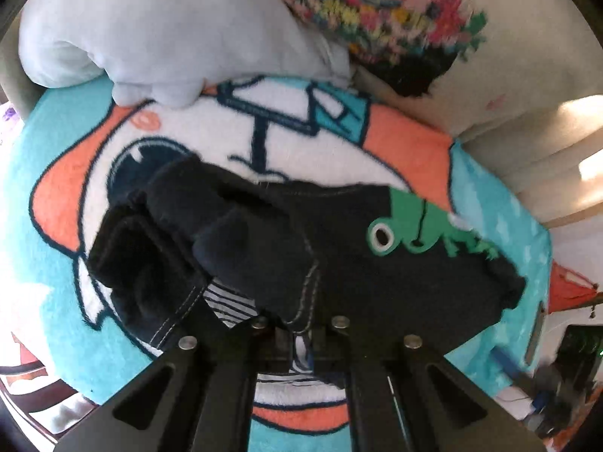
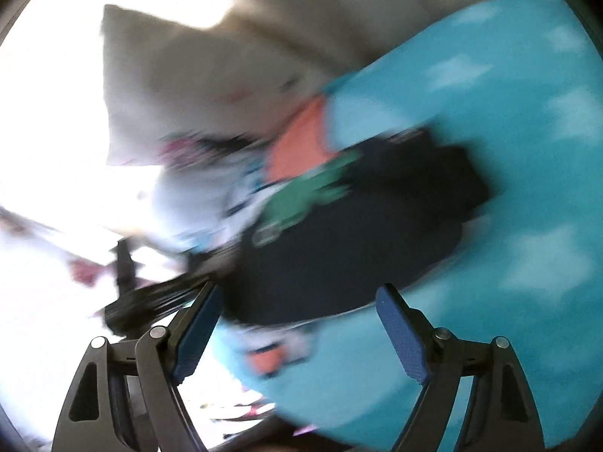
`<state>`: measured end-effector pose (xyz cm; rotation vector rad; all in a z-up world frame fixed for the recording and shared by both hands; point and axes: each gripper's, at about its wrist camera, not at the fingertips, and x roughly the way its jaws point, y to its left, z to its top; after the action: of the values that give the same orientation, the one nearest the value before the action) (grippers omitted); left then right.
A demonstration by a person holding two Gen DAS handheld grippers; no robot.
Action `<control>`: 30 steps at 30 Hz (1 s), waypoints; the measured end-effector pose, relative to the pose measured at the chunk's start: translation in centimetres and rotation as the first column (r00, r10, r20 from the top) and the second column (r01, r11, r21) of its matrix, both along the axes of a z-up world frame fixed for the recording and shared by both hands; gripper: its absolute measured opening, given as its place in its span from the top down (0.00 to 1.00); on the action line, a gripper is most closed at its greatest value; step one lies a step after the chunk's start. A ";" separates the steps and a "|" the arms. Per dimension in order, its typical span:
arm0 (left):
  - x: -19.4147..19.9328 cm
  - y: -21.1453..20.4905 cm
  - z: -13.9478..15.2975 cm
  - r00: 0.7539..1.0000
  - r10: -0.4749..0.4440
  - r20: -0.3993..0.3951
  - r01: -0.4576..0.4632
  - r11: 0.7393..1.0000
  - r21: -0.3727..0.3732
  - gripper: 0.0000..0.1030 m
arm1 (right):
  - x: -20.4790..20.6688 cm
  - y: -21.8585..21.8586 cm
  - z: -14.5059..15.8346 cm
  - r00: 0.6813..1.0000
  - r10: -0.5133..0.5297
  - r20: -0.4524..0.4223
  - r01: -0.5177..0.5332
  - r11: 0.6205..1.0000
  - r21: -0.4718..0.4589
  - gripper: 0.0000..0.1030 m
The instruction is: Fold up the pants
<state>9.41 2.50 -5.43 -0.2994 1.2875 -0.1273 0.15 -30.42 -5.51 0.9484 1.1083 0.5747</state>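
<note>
The pants [image 1: 309,248] are small, dark navy, with a green frog patch and white stitching. They lie bunched on a teal, orange and white cartoon blanket [image 1: 45,196]. My left gripper [image 1: 299,333] is shut on the near edge of the pants, its fingertips hidden under the cloth. In the blurred right wrist view the pants [image 2: 339,248] lie ahead on the blanket [image 2: 508,150]. My right gripper [image 2: 297,301] is open and empty, just short of the pants' near edge.
A pale grey garment [image 1: 150,37] and a flowered cream pillow [image 1: 377,11] lie at the blanket's far side. A beige couch back [image 1: 535,150] stands to the right. A cream cushion [image 2: 181,86] and a dark stand [image 2: 124,263] show to the left.
</note>
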 end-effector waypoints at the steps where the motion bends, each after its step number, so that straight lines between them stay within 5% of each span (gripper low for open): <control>1: 0.0 0.4 0.5 1.000 0.012 0.006 -0.012 1.000 -0.020 0.96 | 0.5 1.4 -0.2 0.999 0.049 0.001 -0.049 0.993 0.105 0.15; 3: 0.2 1.4 1.5 0.999 0.046 0.016 -0.044 0.996 -0.079 0.96 | 1.1 3.9 -0.9 0.994 0.110 -0.009 -0.105 0.964 0.246 0.15; 7: 0.8 2.8 3.1 0.996 0.082 0.038 -0.077 0.988 -0.138 0.96 | 2.5 8.5 -2.6 0.982 0.175 -0.065 -0.147 0.938 0.313 0.15; 12: 1.5 3.6 3.8 0.995 0.081 0.058 -0.073 0.989 -0.130 0.96 | 5.2 8.5 -2.9 0.990 0.087 -0.112 -0.075 0.991 0.108 0.15; 15: 2.3 4.1 3.6 0.996 0.072 0.056 -0.065 0.991 -0.120 0.96 | 7.4 6.7 -1.1 0.998 0.007 -0.061 -0.014 0.993 -0.114 0.15; 17: 3.3 4.3 3.6 0.995 0.068 0.067 -0.061 0.993 -0.104 0.96 | 9.3 6.0 0.3 1.000 -0.003 -0.017 -0.002 0.966 -0.260 0.15; 19: 5.0 4.2 3.7 0.995 0.062 0.083 -0.056 0.996 -0.072 0.96 | 11.6 6.1 1.7 0.999 0.026 0.045 -0.003 0.896 -0.445 0.16; 21: 6.6 4.0 3.8 0.993 0.058 0.100 -0.055 0.998 -0.038 0.96 | 14.4 6.4 2.5 0.992 0.077 0.096 -0.003 0.794 -0.608 0.18; 25: 9.6 3.9 3.9 0.989 0.056 0.137 -0.063 0.997 0.050 0.95 | 17.5 7.1 3.2 0.982 0.111 0.152 0.050 0.628 -0.777 0.18; 27: 10.5 4.5 3.5 0.992 0.052 0.114 -0.056 0.998 0.030 0.94 | 18.4 6.2 3.3 0.984 0.092 0.155 0.068 0.612 -0.788 0.19; 30: 11.1 5.8 3.2 0.995 0.049 0.087 -0.047 0.999 -0.017 0.91 | 18.7 5.1 3.8 0.985 0.030 0.171 0.111 0.646 -0.755 0.18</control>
<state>20.47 8.27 -2.26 -0.3340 1.1924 -0.1083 18.82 -25.36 -1.69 0.1628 1.0267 0.0927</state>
